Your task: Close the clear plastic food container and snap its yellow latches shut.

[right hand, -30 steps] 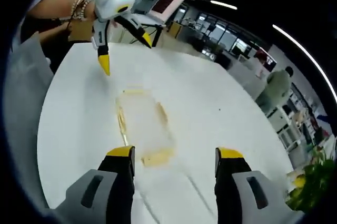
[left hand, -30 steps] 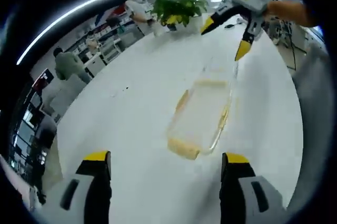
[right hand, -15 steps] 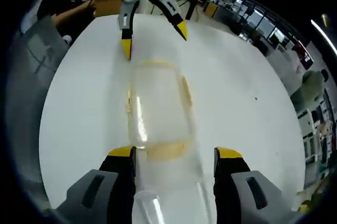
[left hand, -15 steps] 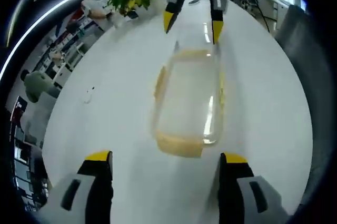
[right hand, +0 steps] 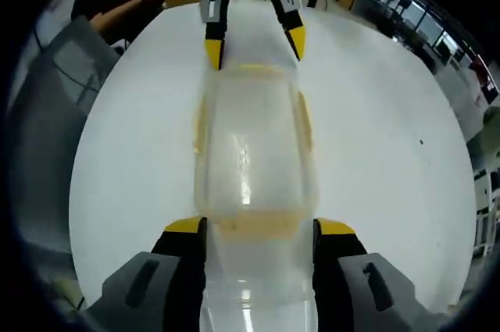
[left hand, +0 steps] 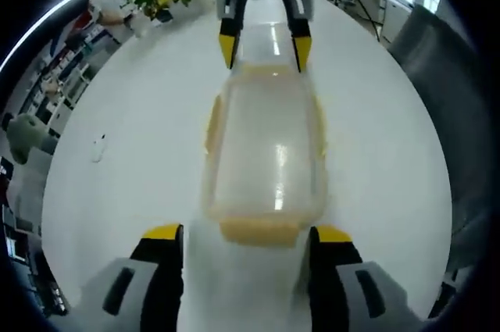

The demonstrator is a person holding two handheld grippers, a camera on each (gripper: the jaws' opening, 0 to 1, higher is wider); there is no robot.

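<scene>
Clear container [left hand: 266, 148] lies mid-table [left hand: 125, 105], 2 open, empty grippers, left [left hand: 242, 232] and right [right hand: 254, 226], bracketing its opposite ends, apparently to steady it for latching.

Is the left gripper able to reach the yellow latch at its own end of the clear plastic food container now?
Probably yes. The left gripper, jaws open, faces that yellow latch of the clear plastic food container, with nothing lying between them.

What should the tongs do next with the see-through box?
Probably press down the end latch nearest the left tongs. The box lies lengthwise on the white table, with open tongs at each short end: the right tongs wait at the far one. The lid looks down already, though whether the yellow latches are snapped is unclear.
</scene>
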